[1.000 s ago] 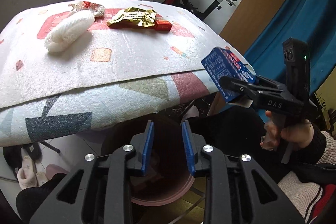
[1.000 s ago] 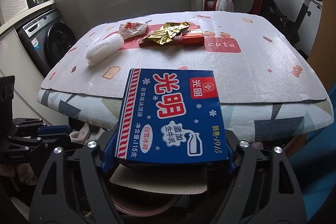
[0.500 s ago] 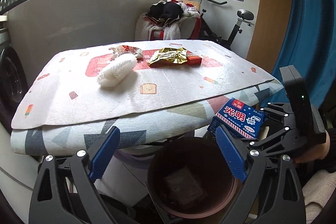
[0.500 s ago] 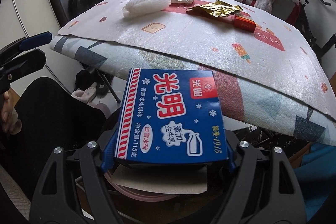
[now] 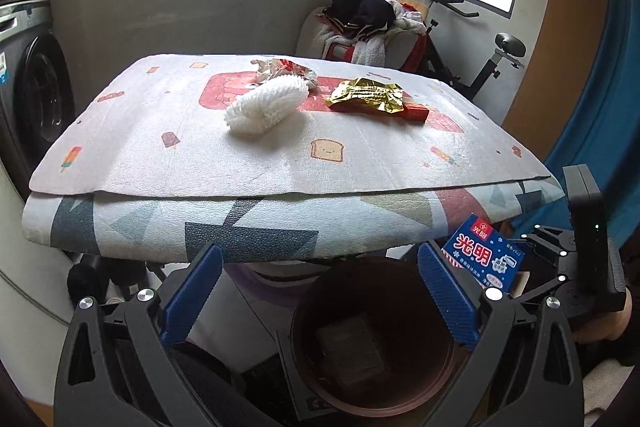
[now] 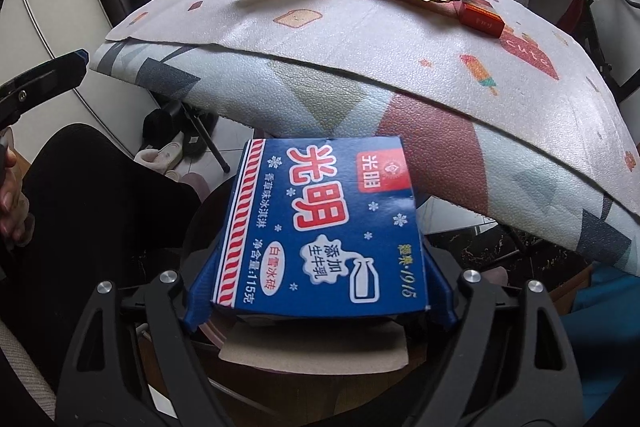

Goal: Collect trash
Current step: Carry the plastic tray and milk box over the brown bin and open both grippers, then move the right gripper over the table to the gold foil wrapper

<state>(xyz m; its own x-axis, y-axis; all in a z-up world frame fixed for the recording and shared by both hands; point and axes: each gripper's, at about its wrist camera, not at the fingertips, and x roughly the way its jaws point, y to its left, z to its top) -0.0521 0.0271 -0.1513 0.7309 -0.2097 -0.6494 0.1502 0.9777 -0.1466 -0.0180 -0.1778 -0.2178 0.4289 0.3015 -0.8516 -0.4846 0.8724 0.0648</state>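
Below, left tongs (image 5: 318,291) agape over bin (image 5: 304,311); right tongs (image 6: 320,295) clamped on carton (image 6: 320,231).

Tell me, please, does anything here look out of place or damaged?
Nothing looks damaged or spilled. Litter lies on the patterned foam table cover: a white foam net sleeve, a crumpled gold foil wrapper lying partly over a red carton, and crumpled white-and-red paper. The right tool grips a blue ice-cream box.
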